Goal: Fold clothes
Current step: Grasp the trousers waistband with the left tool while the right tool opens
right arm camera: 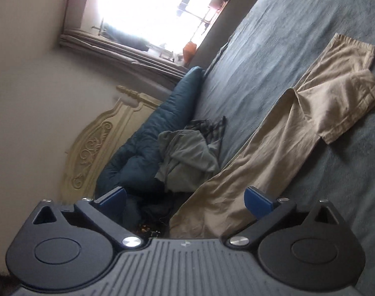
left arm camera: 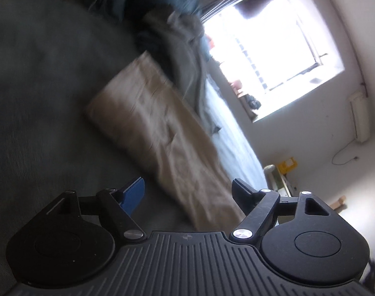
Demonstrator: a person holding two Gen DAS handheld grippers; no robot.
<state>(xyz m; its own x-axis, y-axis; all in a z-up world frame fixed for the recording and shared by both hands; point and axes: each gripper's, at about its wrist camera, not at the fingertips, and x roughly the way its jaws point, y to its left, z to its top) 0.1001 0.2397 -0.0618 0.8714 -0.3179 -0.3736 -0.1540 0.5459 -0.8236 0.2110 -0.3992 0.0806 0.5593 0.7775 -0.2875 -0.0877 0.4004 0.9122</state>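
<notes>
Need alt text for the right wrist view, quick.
Tan cotton trousers lie stretched across a blue-grey bedspread, one leg end folded over. The open right gripper holds nothing above their near end; a crumpled grey-green garment lies beside a dark teal quilt.

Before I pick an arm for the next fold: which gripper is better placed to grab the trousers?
Right, probably. The right gripper is open with the trousers between its fingers, in sharp view. The left gripper is open too, but its view is blurred.
</notes>
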